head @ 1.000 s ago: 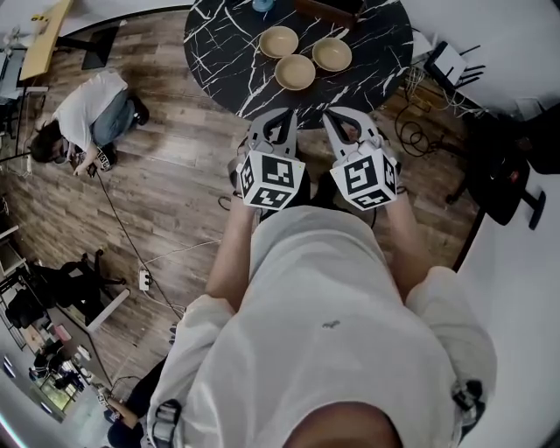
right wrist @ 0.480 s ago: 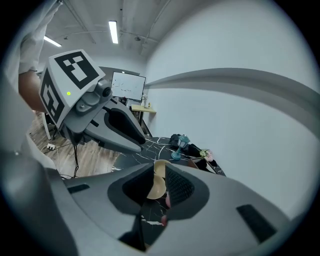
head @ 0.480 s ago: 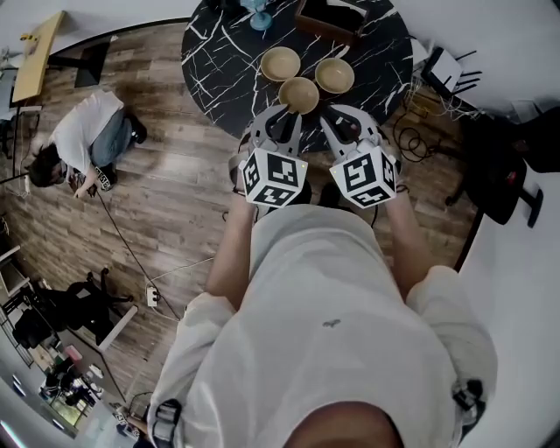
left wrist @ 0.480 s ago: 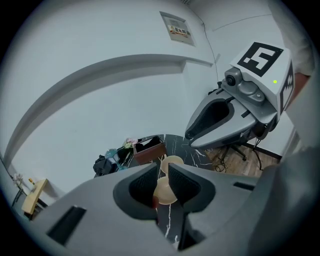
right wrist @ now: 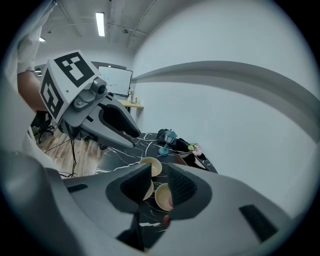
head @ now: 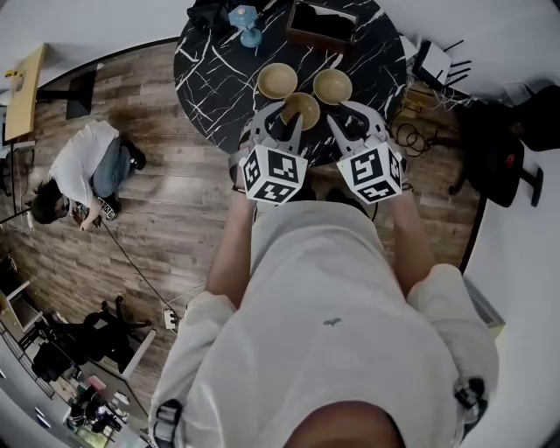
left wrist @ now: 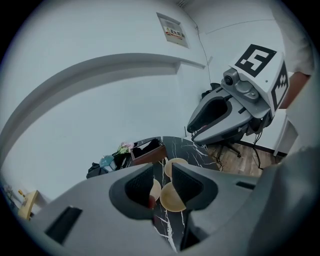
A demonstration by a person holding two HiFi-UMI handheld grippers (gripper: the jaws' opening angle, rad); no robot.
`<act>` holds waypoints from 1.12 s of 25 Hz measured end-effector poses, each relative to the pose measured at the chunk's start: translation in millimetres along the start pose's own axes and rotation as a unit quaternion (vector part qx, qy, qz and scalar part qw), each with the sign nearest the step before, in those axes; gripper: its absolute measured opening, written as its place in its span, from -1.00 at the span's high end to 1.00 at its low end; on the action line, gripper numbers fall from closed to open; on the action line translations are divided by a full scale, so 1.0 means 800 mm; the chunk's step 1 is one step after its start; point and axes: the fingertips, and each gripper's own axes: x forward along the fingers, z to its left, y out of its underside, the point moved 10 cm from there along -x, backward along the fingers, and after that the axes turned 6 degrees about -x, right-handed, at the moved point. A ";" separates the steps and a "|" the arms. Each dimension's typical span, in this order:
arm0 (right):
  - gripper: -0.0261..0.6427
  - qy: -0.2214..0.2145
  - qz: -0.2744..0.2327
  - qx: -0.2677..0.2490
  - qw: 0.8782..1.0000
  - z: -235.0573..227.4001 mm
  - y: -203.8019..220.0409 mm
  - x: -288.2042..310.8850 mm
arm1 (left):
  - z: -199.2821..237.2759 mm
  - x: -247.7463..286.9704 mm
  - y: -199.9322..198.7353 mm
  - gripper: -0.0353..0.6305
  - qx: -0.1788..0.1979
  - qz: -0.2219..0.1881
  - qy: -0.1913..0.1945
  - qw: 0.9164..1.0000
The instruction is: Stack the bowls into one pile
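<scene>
Two pairs of jaws are spreading at this moment, and neither has anything in its grip. The left gripper (head: 280, 118) has its jaws swinging wide, pads bare; through the gap, in its own view, the near bowl (head: 306, 108) shows lying on the table beyond, untouched. The right gripper (head: 353, 121) is opening the same way, with only tabletop and bowls seen past its empty pads. Both grippers point ahead and downward, side by side at the table's near edge, the left one's tips over the rim of the near bowl as seen from the head view.

Three tan bowls sit apart on the round black marble table (head: 214, 61), each upright, none stacked. Within their triangle the near bowl is at 6 o'clock, the left bowl (head: 277, 80) at 11 o'clock and the right bowl (head: 333, 86) at 1 o'clock, all close together.

Farther across the table, at 12 o'clock from the bowls, stands a brown box (head: 319, 22), with a small blue lamp (head: 245, 19) at 11 o'clock. On the wooden floor (head: 175, 192), at 9 o'clock from the grippers, a person (head: 87, 166) crouches.
</scene>
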 end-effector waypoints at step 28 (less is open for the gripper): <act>0.61 0.003 0.091 0.038 0.995 -0.047 0.064 0.057 | 0.015 0.069 0.002 0.51 0.009 0.032 0.048 0.998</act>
